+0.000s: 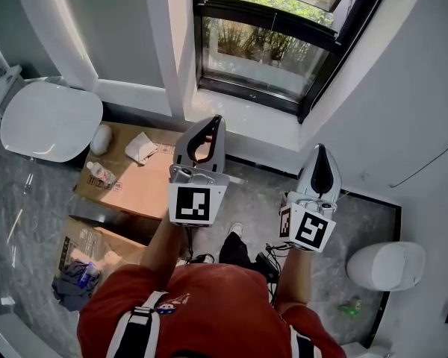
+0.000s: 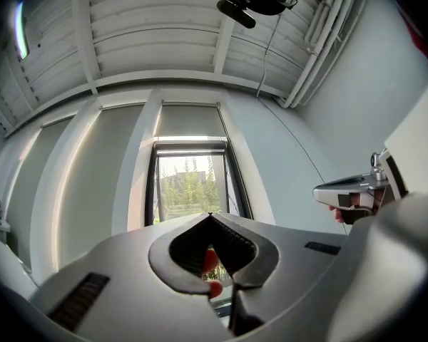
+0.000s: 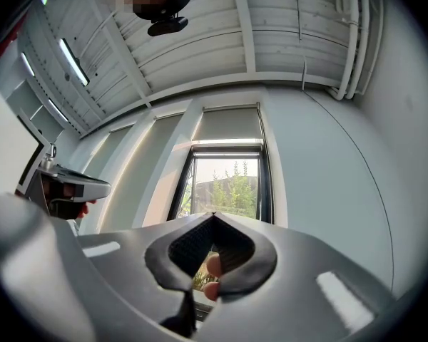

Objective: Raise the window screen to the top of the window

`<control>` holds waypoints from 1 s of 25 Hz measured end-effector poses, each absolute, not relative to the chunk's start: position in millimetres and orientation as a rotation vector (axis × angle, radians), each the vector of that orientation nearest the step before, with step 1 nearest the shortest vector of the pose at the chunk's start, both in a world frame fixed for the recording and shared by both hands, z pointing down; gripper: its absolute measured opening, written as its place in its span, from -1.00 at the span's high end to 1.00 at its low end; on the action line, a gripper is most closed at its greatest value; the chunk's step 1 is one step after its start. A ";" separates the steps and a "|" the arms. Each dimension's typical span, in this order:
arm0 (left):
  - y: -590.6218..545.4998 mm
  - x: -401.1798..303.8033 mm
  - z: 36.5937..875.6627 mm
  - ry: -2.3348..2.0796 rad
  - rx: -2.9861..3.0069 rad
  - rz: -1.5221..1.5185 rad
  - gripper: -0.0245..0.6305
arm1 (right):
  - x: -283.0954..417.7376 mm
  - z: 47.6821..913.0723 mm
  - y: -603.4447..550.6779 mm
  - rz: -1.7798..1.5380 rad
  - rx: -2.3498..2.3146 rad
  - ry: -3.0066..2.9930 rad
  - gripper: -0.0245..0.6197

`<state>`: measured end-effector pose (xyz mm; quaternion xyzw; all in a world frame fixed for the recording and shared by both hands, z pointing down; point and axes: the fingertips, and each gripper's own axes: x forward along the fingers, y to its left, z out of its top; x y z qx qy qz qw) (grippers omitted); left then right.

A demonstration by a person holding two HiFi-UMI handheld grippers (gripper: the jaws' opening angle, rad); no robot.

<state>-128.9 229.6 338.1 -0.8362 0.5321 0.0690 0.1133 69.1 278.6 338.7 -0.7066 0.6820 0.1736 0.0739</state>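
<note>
The black-framed window (image 1: 263, 48) is ahead of me, low in the white wall. A grey roller screen (image 2: 189, 121) covers only its top part, and its bottom bar (image 3: 228, 142) hangs above the clear glass (image 3: 230, 187). My left gripper (image 1: 216, 119) points at the window sill, shut and empty, with its tips (image 2: 210, 215) meeting in front of the glass. My right gripper (image 1: 321, 149) is beside it to the right, also shut with nothing held (image 3: 214, 215). Neither one touches the window or the screen. Each gripper shows at the edge of the other's view.
A white sill (image 1: 246, 114) runs below the window. A closed cardboard box (image 1: 138, 181) with small items lies on the floor at the left. Beside it are a white toilet lid (image 1: 51, 119) and an open box (image 1: 86, 263). Another white toilet (image 1: 388, 265) stands at the right.
</note>
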 end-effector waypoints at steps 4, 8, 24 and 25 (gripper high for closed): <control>194.5 -102.5 329.1 1.579 -2.425 0.198 0.91 | 97.4 330.9 240.0 0.526 -2.100 2.051 0.89; 165.9 -71.4 323.4 1.592 -2.408 0.184 0.91 | 129.1 327.6 210.4 0.531 -2.085 2.062 0.89; 103.2 -6.2 325.9 1.631 -2.363 0.117 0.91 | 193.0 336.8 136.2 0.461 -2.007 2.087 0.89; 100.9 -4.1 324.3 1.632 -2.359 0.121 0.91 | 194.1 335.5 133.1 0.459 -2.000 2.085 0.89</control>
